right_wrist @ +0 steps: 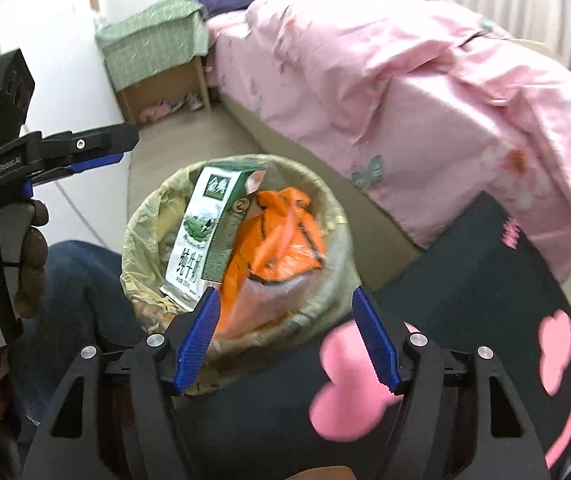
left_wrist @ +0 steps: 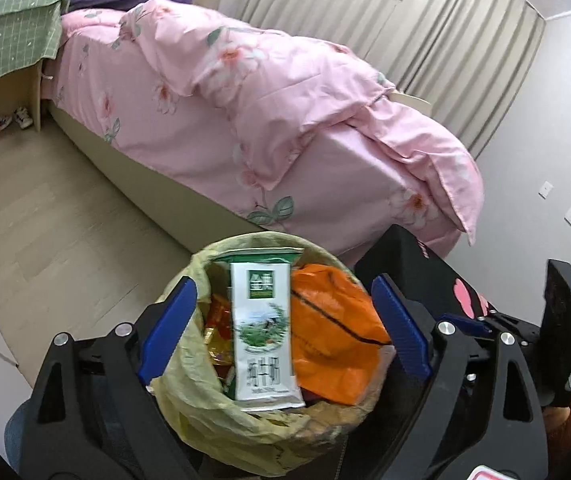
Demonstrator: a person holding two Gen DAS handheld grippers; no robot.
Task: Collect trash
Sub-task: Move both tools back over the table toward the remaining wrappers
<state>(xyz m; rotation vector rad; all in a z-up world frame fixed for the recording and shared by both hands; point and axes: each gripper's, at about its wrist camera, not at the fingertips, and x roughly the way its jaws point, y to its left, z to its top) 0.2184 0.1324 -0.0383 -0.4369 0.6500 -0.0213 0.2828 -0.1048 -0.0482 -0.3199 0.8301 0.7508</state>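
Both grippers hang over the lined waste bin (left_wrist: 189,400) with jaws spread wide and nothing held: left gripper (left_wrist: 285,320), right gripper (right_wrist: 287,340). Inside the bin, a milk carton (right_wrist: 197,240) lies at nine o'clock of an orange plastic bag (right_wrist: 273,240), touching it. Toward twelve o'clock stands the bed (left_wrist: 245,100).

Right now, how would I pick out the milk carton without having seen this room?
Find the pink floral bed; on the floor beside it stands a round bin lined with a yellowish bag. The milk carton lies on top inside, white and green with a meadow picture, flat-sided and printed, unlike the crumpled orange bag next to it.
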